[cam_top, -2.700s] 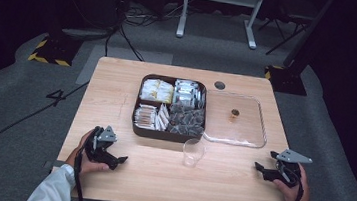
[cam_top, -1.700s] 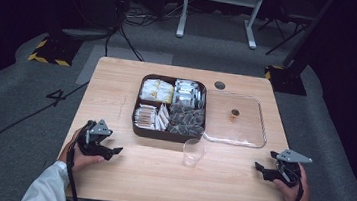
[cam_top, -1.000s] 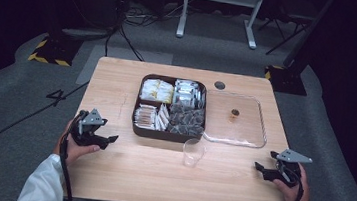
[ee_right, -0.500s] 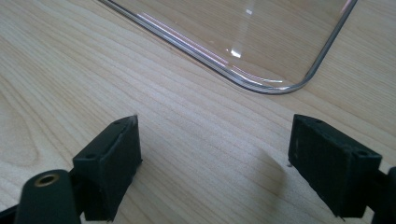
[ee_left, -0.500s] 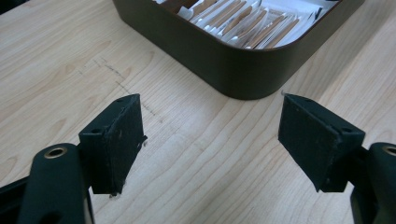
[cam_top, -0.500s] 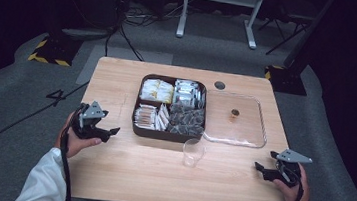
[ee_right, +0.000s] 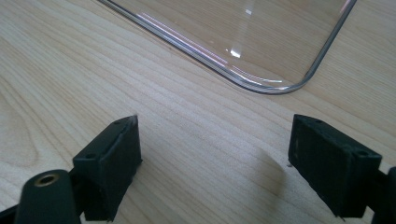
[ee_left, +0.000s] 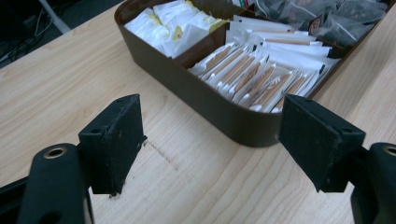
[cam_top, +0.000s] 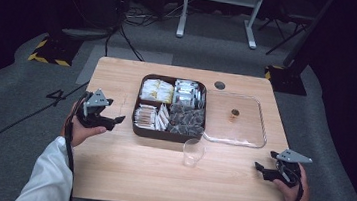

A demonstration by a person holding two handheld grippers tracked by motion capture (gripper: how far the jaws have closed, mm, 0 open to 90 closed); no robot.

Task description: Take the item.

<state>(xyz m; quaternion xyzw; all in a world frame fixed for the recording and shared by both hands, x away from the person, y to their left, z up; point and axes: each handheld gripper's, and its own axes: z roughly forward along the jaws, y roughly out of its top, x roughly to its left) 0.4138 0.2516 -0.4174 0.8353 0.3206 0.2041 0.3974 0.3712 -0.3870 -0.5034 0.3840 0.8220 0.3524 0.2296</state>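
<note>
The brown tray [cam_top: 167, 135] sits at the centre of the high view, on the wooden table [cam_top: 123, 175], split into four compartments; the one at its lower left holds white sachets with tan stripes [ee_left: 261, 77], the upper left holds yellow-and-white packets [cam_top: 156, 90], the upper right pale packets [cam_top: 187, 92], the lower right dark bags [cam_top: 187, 119]. The left claw [cam_top: 118, 121] hangs just left of the tray at middle left of the high view, its tips towards the tray wall and apart from it; its jaws stand wide apart with nothing between them; in the left gripper view the tray's rounded corner [ee_left: 243, 126] lies beyond the gap. A clear lid [cam_top: 237, 121] lies flat against the tray's right side, a small brown knob [cam_top: 235, 112] near its middle; a clear cup [cam_top: 193, 152] stands just below the tray's lower right corner, close to tray and lid. A dark round hole [cam_top: 220, 85] marks the table above the lid. The right claw [cam_top: 260, 168] rests at lower right of the high view, near the table's right edge, jaws spread and empty; the lid's rounded corner [ee_right: 275, 86] lies ahead of it in the right gripper view. Bare wood spreads across the lower half of the table and along the left strip; the table's left edge runs close behind the left hand [cam_top: 82, 131]; dark floor with cables surrounds the table.
</note>
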